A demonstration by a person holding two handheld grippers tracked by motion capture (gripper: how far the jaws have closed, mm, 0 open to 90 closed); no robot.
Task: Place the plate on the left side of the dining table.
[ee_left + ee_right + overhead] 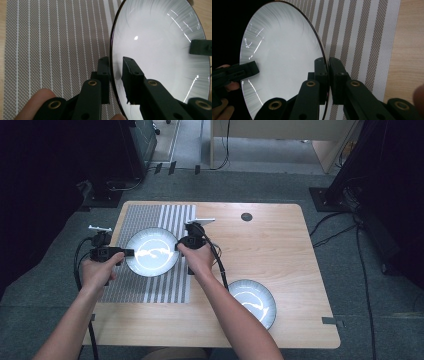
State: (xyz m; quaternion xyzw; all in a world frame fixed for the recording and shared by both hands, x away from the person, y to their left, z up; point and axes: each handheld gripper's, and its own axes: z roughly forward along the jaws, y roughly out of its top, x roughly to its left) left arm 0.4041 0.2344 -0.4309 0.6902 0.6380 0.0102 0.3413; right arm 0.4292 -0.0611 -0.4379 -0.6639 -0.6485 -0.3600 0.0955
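Note:
A white plate with a dark rim (pixel 151 252) is held between both grippers over the striped placemat (pixel 172 217). My left gripper (pixel 128 252) is shut on the plate's left rim, one jaw over the white face and one under it. In the left gripper view the gripper (pixel 116 73) pinches the plate (pixel 155 45) at its edge. My right gripper (pixel 179 245) is shut on the opposite rim. In the right gripper view that gripper (pixel 328 72) clamps the plate (pixel 282 57), with the left gripper (pixel 234 72) across from it.
A second white plate (pixel 252 301) lies on the wooden table (pixel 280 250) near the front right, beside the person's right forearm. A small dark round disc (pixel 246 217) sits near the table's far edge. Cables trail from both grippers.

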